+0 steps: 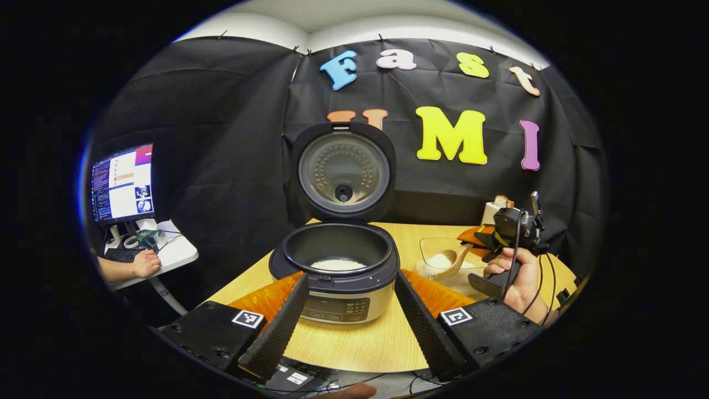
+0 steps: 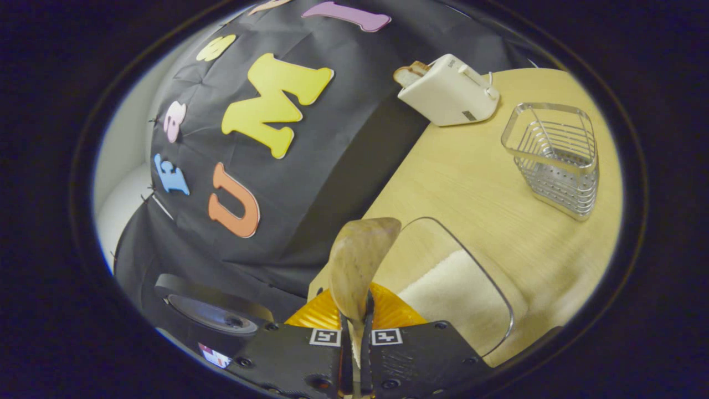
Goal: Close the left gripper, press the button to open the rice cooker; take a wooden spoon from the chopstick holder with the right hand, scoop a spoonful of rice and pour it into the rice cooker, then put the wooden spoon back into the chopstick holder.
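The rice cooker (image 1: 338, 288) stands on the wooden table (image 1: 360, 343) with its lid (image 1: 343, 172) raised upright; white rice lies in the pot (image 1: 338, 265). My left gripper (image 1: 350, 277) is open, its fingers spread on either side of the cooker's front panel. To the right, a hand holds my right gripper (image 1: 477, 242), shut on the wooden spoon (image 1: 451, 259), whose bowl dips into the rice of a clear glass container (image 1: 429, 246). In the right gripper view the spoon (image 2: 360, 260) rises between the fingers of the right gripper (image 2: 355, 327) beside the container (image 2: 487, 288). The wire chopstick holder (image 2: 556, 158) stands farther back.
A white toaster (image 2: 446, 88) with a slice of bread sits at the table's back edge by the black cloth. An orange mat (image 1: 266, 293) lies under the cooker. To the left, a side desk carries a monitor (image 1: 123, 183), with a person's hand (image 1: 145, 263) at a keyboard.
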A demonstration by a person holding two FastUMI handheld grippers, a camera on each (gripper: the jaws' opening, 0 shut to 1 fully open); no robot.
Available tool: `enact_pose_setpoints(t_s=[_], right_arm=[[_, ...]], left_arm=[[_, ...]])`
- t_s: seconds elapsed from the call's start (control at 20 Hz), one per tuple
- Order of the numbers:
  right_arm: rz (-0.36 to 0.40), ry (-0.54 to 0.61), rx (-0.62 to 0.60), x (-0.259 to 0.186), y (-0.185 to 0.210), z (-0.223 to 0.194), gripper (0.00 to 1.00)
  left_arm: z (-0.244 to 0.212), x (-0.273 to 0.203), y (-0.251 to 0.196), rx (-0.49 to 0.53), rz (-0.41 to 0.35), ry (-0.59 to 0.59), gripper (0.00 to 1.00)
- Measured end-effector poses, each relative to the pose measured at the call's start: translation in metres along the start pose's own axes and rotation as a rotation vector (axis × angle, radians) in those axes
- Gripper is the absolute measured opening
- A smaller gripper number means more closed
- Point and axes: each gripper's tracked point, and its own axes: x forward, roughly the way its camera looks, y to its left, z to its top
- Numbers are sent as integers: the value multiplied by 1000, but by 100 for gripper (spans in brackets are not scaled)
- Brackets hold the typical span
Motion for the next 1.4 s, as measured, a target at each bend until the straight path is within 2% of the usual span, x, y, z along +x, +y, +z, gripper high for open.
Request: enact_pose_setpoints(t_s=[0.35,0.7,0.75,0.85,1.2,1.4], right_arm=[[55,-25,87,-23,21,29,5],[141,-7,174,-53,77,28,7],[152,-6,176,-55,85,25,5],[170,1,175,-59,105,16,7],[218,74,181,-51,165,-42,5],[215,116,179,-39,182,-75,5]], left_arm=[[3,-2,-3,12,-4,-11,99],[5,-4,8,-4,0,-21,99],[5,-4,10,-10,3,-20,96],[6,-5,16,-18,6,-22,100],[8,-10,41,-78,20,-39,100],[12,-14,46,-100,7,-55,99]])
